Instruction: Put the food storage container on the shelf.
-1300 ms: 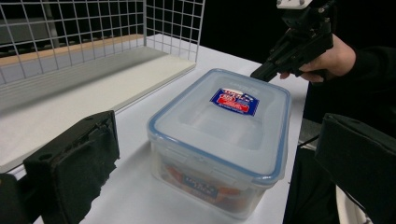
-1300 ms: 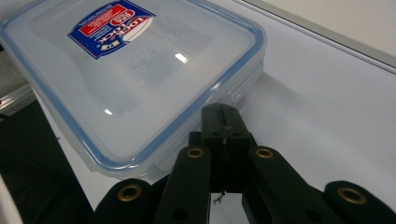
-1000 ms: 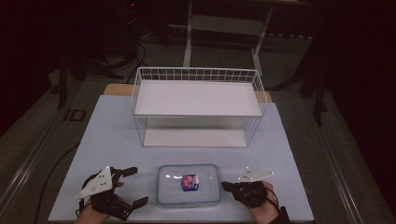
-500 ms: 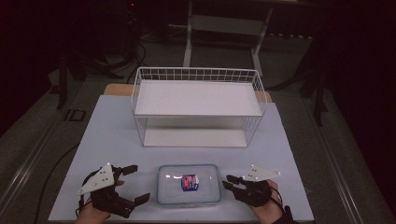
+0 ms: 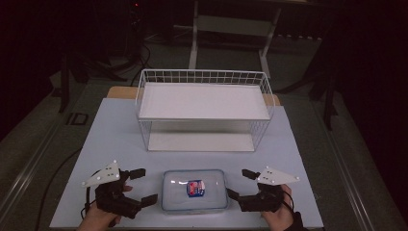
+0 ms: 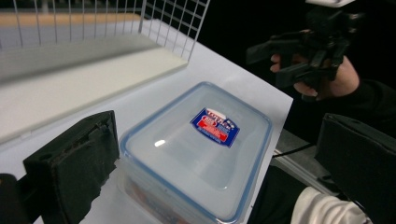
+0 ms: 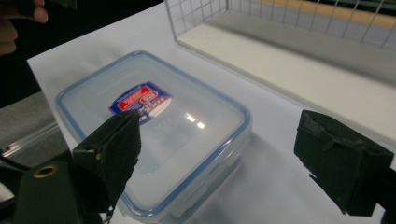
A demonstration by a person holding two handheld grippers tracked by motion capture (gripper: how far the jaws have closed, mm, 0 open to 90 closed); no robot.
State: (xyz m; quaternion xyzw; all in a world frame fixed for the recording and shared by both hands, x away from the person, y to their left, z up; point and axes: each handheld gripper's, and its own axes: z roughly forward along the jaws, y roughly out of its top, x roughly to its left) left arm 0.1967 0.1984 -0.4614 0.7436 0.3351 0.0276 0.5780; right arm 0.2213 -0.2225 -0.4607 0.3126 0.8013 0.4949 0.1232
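A clear rectangular plastic container with a blue-rimmed lid [image 5: 195,189] is seen on the white table [image 5: 308,159], flanked by the left gripper [image 5: 141,185] and right gripper [image 5: 239,185]. Both sets of jaws are spread wide, nothing gripped; the right jaws have just been opening. An uneven two-sided squeeze is judged likely to skid the smooth box.

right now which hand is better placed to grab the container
Neither clearly: the container sits midway between the open left gripper and the open right gripper. I'd lean right, since its jaws already straddle the container's corner in the right gripper view.

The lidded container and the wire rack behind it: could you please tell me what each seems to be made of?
Container: likely clear glossy plastic; see-through, with glints on the lid and a blue rim seal. Wire rack: probably white-coated metal wire, a thin grid; its shelf looks matte white.
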